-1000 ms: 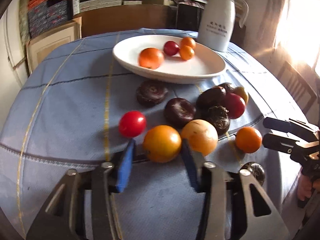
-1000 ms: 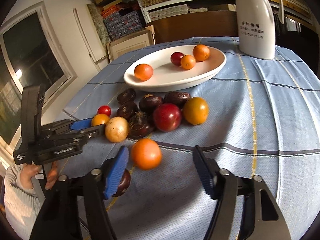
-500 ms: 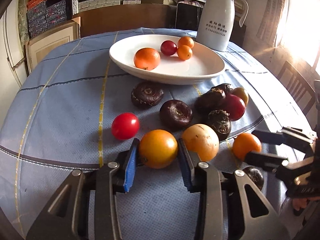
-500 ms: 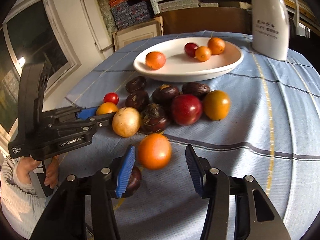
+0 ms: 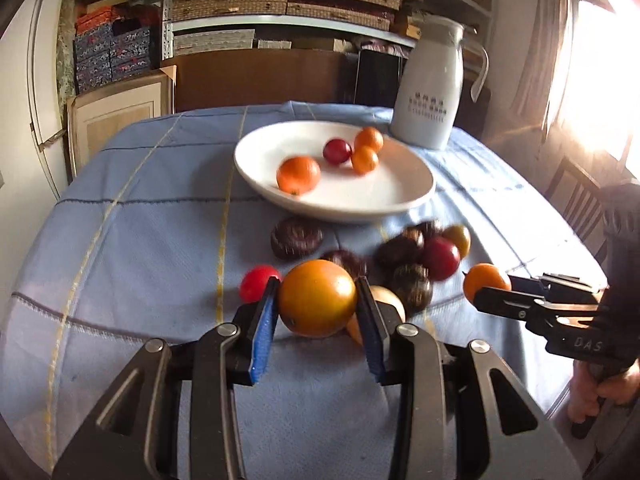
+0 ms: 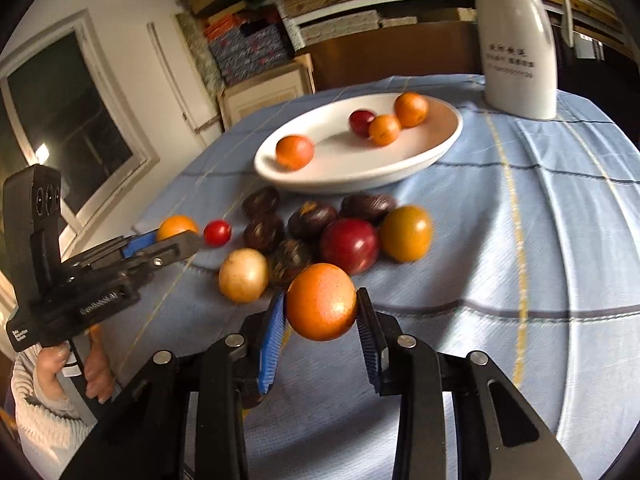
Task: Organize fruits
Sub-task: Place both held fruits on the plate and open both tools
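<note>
**Both tongs clamped on fruit at the near edge of the pile**

The left tongs (image 5: 317,300) are gripping a yellow-orange fruit (image 5: 317,298), blue pads pressed to both its sides. The right tongs (image 6: 321,304) have just been closing, and their pads now press on an orange fruit (image 6: 321,302) held between them.

The rest of the fruit lies on the worktop (image 5: 140,208), which is covered by a blue checked cloth. Seen from the left wrist, a small red tomato (image 5: 256,282) sits at 9 o'clock of the held fruit, just beside the left pad. A pale tan fruit (image 5: 390,300) shows at 3 o'clock, partly hidden behind the right pad. A cluster of dark brown fruits (image 5: 296,237) with a dark red fruit (image 5: 440,258) lies at 12 to 2 o'clock.

Beyond the cluster, at 12 o'clock, stands a white dish (image 5: 384,204) holding three orange fruits and one dark red one. A white jug (image 5: 428,88) stands at 1 o'clock of the dish, just beside its rim.

In the right wrist view a hand (image 6: 80,368) in a knitted sleeve holds the left tool at 9 o'clock.
</note>
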A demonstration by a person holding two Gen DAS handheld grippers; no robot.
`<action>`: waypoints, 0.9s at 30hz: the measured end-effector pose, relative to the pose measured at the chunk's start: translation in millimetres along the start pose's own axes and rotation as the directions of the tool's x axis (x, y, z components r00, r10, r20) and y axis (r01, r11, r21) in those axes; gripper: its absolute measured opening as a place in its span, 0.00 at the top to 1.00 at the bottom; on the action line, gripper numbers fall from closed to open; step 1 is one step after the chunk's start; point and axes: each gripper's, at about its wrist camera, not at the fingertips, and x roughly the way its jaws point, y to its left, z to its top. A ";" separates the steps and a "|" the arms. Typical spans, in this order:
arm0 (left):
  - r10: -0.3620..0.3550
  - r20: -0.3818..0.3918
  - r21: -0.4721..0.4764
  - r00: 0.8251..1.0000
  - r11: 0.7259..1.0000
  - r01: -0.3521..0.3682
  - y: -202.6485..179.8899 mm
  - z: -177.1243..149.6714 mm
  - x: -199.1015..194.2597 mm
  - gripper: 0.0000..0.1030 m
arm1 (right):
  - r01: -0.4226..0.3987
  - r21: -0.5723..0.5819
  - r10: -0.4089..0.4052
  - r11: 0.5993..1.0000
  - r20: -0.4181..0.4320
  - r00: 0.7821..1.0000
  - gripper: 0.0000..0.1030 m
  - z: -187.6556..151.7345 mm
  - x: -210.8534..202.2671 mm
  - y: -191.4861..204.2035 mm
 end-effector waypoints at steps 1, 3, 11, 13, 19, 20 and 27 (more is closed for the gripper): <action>0.003 0.001 -0.003 1.000 1.000 -0.003 1.5 8.7 1.3 0.64 | 0.001 0.005 -0.001 1.000 0.006 1.000 0.65 4.7 -1.3 -2.4; 0.018 0.007 0.003 1.000 1.000 -0.018 2.0 27.3 6.3 0.64 | 0.010 0.021 -0.010 1.000 0.027 1.000 0.65 22.7 -5.1 -11.1; 0.018 -0.010 -0.009 1.000 1.000 -0.018 -1.8 90.7 65.5 0.64 | 0.079 0.025 -0.080 0.997 0.045 0.996 0.66 97.2 33.9 -23.2; 0.014 -0.021 -0.023 1.000 1.000 -0.014 0.5 100.6 83.4 0.64 | 0.088 0.018 -0.088 0.996 0.036 0.995 0.66 104.5 47.2 -24.6; 0.023 -0.044 -0.062 0.999 0.998 -0.026 18.1 121.7 122.3 0.59 | 0.114 -0.008 -0.114 0.993 -0.003 0.993 0.65 115.8 83.1 -27.1; 0.028 -0.041 -0.073 0.999 0.997 -0.031 20.3 125.0 126.3 0.45 | 0.115 -0.010 -0.115 0.993 -0.002 0.993 0.59 115.0 85.1 -28.5; 0.041 -0.024 -0.072 0.999 0.996 -0.042 26.0 114.3 112.8 0.21 | 0.112 0.045 -0.114 0.993 0.050 0.992 0.47 113.7 68.0 -37.7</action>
